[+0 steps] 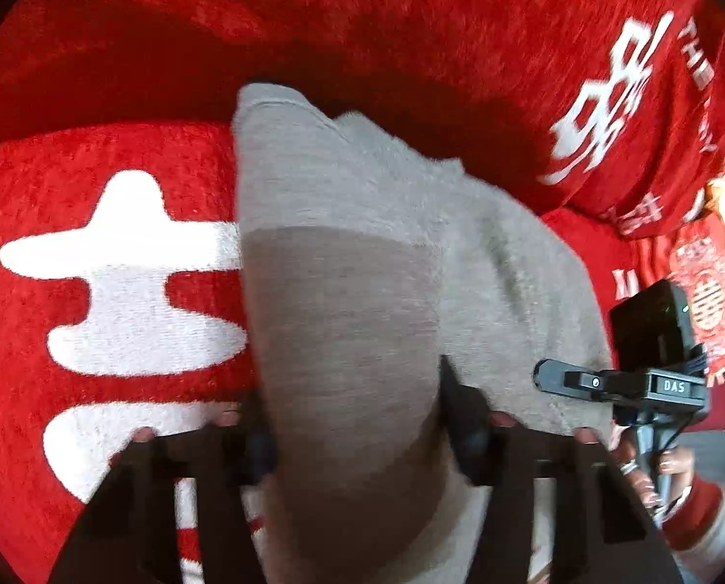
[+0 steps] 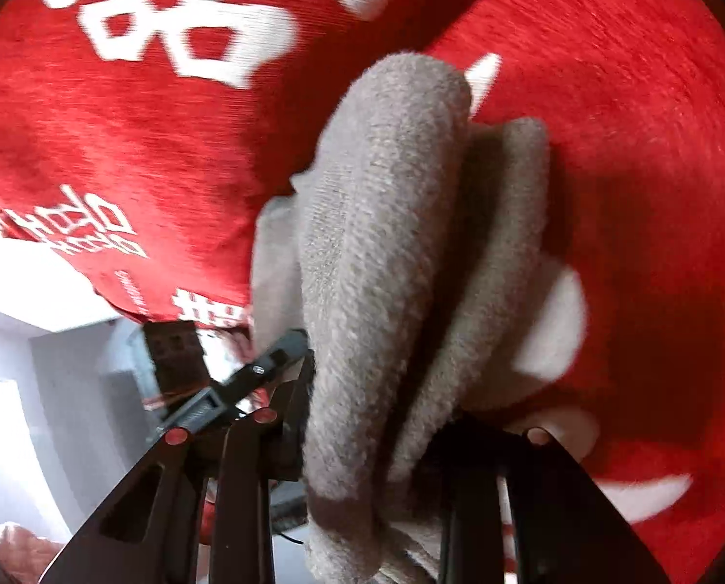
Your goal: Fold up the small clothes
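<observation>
A grey sock (image 1: 353,263) is clamped between the jaws of the left hand-held gripper (image 1: 357,418) above a red blanket (image 1: 119,185); the right hand-held gripper (image 1: 606,384) is seen just right of the sock.

Soft grey knit sock (image 1: 362,253), fuzzy and matt, with a smoother, darker heel patch. Beneath it, coarse red chenille-like blanket (image 1: 119,146), nubby pile, woven white characters. Hard black plastic on the left gripper (image 1: 357,438) and right gripper (image 2: 367,438), faintly sheened. Striped knit sleeve cuff (image 1: 703,511), red and cream.
</observation>
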`<act>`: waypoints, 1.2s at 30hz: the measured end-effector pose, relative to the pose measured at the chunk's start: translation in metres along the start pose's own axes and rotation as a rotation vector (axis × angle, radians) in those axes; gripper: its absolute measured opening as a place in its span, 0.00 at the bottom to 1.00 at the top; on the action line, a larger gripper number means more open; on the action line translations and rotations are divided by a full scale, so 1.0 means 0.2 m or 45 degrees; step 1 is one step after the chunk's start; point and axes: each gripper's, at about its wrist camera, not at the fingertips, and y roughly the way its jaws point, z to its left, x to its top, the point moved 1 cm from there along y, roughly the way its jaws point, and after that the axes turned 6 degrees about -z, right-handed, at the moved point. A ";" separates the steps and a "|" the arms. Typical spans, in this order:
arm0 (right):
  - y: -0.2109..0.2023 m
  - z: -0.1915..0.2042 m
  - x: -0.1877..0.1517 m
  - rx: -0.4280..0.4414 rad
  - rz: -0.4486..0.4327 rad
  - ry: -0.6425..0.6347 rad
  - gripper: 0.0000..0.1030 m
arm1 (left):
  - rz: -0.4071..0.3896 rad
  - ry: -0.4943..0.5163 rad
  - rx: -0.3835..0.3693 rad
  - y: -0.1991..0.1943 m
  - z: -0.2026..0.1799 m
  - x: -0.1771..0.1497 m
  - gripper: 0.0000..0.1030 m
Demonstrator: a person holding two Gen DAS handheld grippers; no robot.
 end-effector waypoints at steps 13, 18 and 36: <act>0.20 0.38 -0.42 0.133 0.037 0.031 0.30 | -0.045 0.006 -0.119 -0.59 0.18 -0.17 0.42; 0.53 0.40 -0.56 0.100 0.129 0.042 0.30 | -0.043 -0.027 -0.032 -0.77 0.41 -0.29 0.42; 0.53 0.37 -0.56 -0.374 0.088 -0.033 0.14 | -0.158 -0.121 0.309 -0.98 0.93 -0.41 0.48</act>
